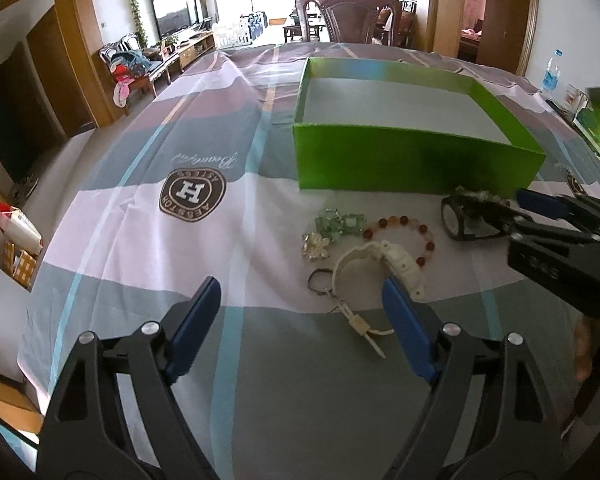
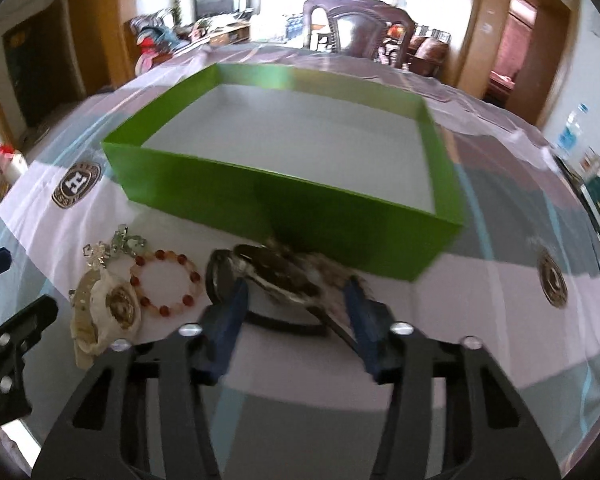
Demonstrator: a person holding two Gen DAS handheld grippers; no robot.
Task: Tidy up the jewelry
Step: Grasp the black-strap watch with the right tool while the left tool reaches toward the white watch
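Left wrist view: my left claw [image 1: 300, 312] hangs wide open over the striped cloth on the table [image 1: 140, 240], holding nothing; its right finger sits just beside the white watch [image 1: 392, 260], probably staged for the next pick. Going left to right, the jewelry lies in a loose row in front of the green box [image 1: 416, 172]: silver charm [image 1: 315, 246] with the pale green bracelet [image 1: 340, 222] touching it, a key ring [image 1: 320, 280] just beside the white watch, the red-orange bead bracelet [image 1: 400, 232] overlapping that strap, then the black watch [image 1: 466, 216] at the far right. The box is open-topped, looks empty, and is close behind the row, so I read it as the drop target. My right claw [image 1: 520, 216] comes in from the right onto the black watch. Right wrist view is motion-blurred: right claw [image 2: 296, 292] has its fingers either side of the black watch [image 2: 276, 276], strap trailing between them; gap looks partly closed, but I can't tell whether it's clamped yet. Room: the left side of the cloth is open, plenty of swing space there. Tight spots are the near box wall just behind the black watch and the bead bracelet [image 2: 166, 282] just beside my right claw's left finger. Lift should go up first to clear the wall's edge, then forward.
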